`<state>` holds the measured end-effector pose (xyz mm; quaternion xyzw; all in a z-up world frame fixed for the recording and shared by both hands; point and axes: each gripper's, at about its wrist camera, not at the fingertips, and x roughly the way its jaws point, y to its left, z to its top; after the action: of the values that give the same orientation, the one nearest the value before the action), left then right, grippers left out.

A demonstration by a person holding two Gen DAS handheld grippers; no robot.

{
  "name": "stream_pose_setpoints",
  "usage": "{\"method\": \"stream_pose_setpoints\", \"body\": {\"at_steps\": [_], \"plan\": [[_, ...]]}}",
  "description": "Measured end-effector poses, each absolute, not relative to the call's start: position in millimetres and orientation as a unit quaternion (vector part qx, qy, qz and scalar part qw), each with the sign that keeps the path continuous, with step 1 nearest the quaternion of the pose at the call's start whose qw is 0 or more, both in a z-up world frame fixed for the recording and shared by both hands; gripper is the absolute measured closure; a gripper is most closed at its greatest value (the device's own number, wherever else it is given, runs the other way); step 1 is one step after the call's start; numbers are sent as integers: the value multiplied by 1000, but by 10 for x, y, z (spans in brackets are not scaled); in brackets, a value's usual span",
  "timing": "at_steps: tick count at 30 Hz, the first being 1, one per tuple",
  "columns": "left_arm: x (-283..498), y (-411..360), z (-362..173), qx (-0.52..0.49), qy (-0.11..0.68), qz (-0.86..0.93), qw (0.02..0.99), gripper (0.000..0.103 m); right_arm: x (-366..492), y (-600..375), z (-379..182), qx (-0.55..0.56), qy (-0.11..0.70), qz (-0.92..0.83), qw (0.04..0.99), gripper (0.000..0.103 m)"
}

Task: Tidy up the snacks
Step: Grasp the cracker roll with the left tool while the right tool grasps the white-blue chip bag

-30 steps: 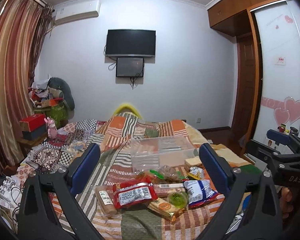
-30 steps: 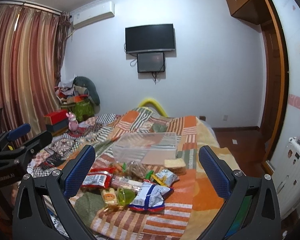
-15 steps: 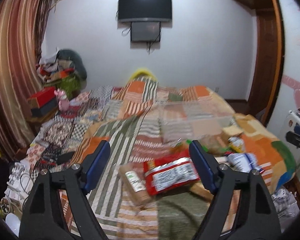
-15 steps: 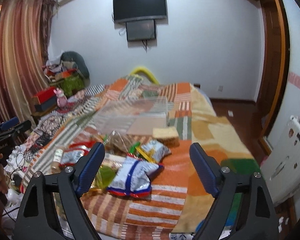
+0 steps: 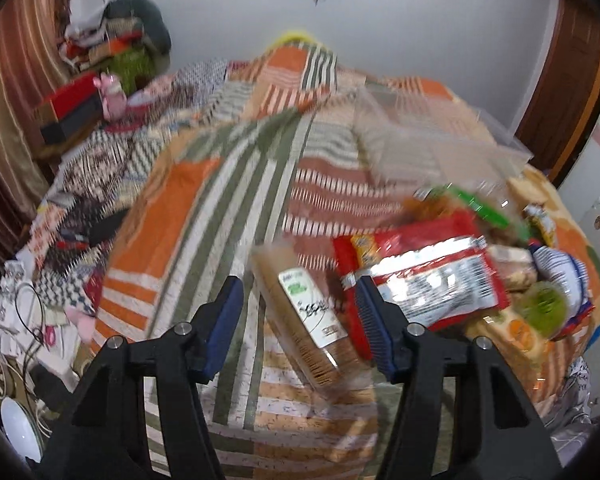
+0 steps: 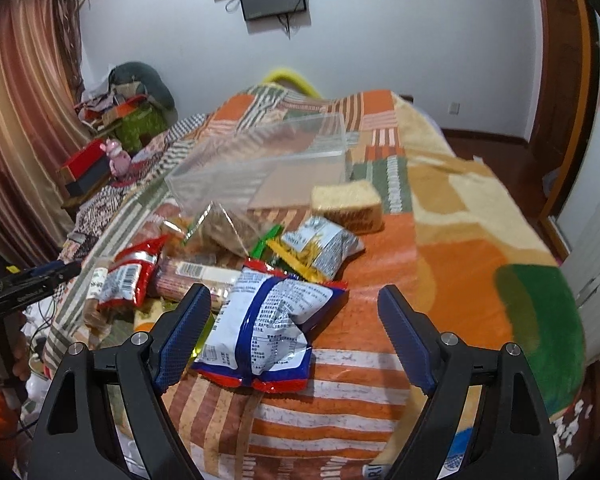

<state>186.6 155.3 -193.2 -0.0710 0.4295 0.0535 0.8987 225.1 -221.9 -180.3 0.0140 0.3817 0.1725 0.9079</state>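
The snacks lay heaped on the striped bedspread (image 6: 380,412), with a clear plastic box (image 6: 260,160) at twelve o'clock beyond the pile. The left gripper (image 5: 298,320) hung spread apart around a cracker sleeve (image 5: 306,320), gripping nothing, while the right gripper (image 6: 294,328) gaped empty above a blue-and-white packet (image 6: 266,320). Judging by this, the step was the first pickup; next, the left jaws would need to clench on the sleeve and carry it toward the box.

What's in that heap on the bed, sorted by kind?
Puffy bags: 3 (blue-white bag, red bag, grey-yellow bag)
Long sleeves: 2 (cracker sleeve, barcoded roll)
Clear bag: 1
Cake block: 1
Clear box: 1
Total: 8 clearly seen; small green pieces underneath unclear.
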Motion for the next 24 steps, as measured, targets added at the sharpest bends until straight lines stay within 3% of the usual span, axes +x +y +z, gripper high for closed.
{"method": "stream_pose_setpoints", "body": {"at_steps": [13,19,24], "plan": [[2060,1533,-2413,-70,472,48,877,49,2469,-1965,-2169,3,450,194,872,20],[2129,1560,-2472,-79,475,47,875,58,2474,-1932,-2189,-12,453,193,870,38],[2119,1507,-2409,-55,465,49,882,68,2478,-1997,-2145,-7,449,190,873,43]]}}
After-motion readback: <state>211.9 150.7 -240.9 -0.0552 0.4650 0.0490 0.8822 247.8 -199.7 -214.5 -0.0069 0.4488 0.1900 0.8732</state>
